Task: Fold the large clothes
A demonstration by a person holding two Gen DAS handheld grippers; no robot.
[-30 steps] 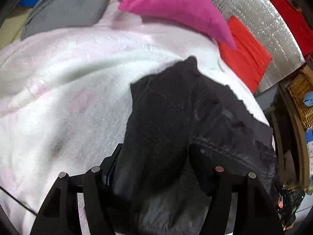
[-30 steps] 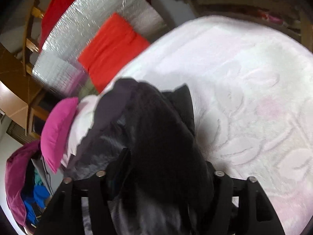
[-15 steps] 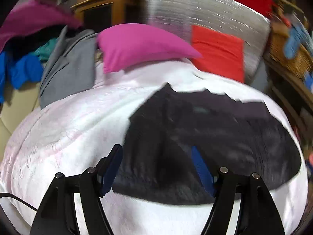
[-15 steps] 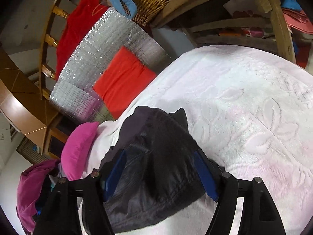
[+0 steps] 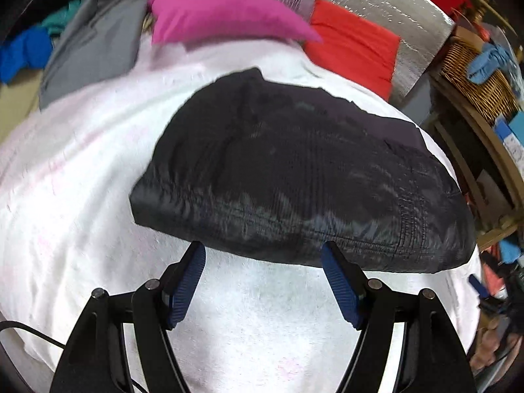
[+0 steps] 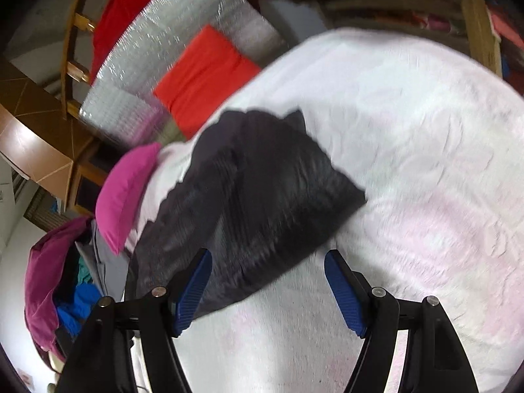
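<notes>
Black garment (image 5: 294,177) lies folded; both grippers' jaws gape, holding nothing.

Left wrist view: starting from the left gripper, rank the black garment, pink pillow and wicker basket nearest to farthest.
1. Black garment, folded on the white blanket just ahead of the left gripper.
2. Pink pillow, behind it, upper left.
3. Wicker basket, off the bed, far right.

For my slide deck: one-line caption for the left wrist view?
Open left tongs hover before a folded black garment on a white blanket.
</notes>
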